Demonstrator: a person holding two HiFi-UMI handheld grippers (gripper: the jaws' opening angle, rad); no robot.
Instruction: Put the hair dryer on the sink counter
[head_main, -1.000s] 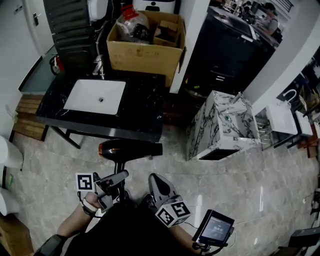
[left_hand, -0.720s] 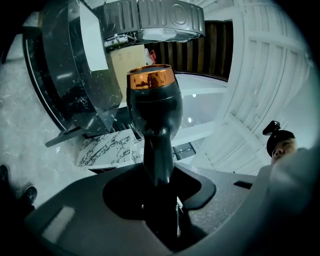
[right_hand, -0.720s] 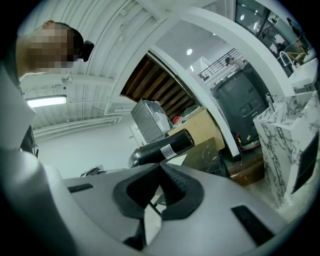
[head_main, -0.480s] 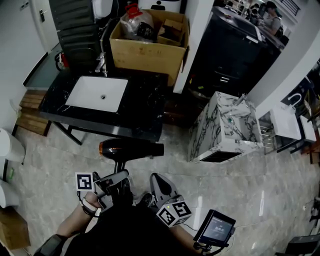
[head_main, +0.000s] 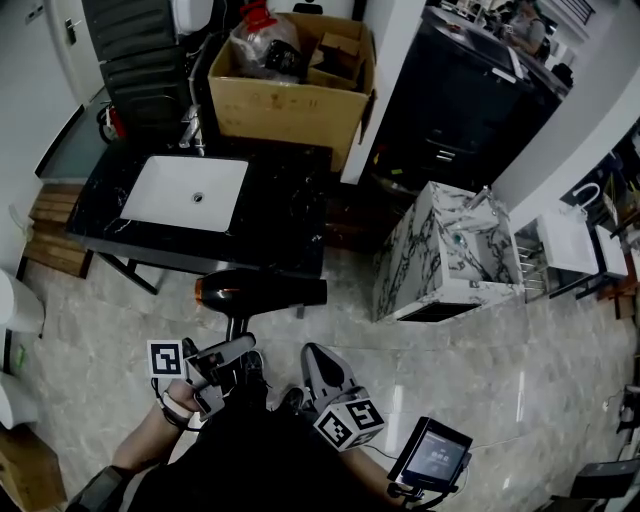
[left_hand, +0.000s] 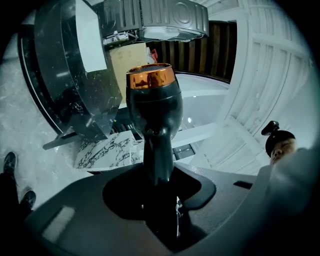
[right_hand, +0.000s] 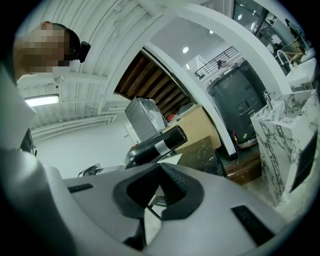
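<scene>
Left gripper (head_main: 232, 352) clamped on the handle of the hair dryer (head_main: 262, 290). The left gripper view shows the handle wedged between both pads, body rising above them with the copper-coloured end (left_hand: 150, 76) up.

Dryer held in the air, barrel level, at the near edge of the black sink counter (head_main: 285, 215), not resting on it. White basin (head_main: 186, 192) sits toward the counter's left; cardboard box (head_main: 290, 100) behind it.

Right gripper (head_main: 312, 358) is low beside the left one, tips closed together with nothing between them. 1 marble-patterned cabinet (head_main: 450, 255) stands to the right, well apart from the counter.
</scene>
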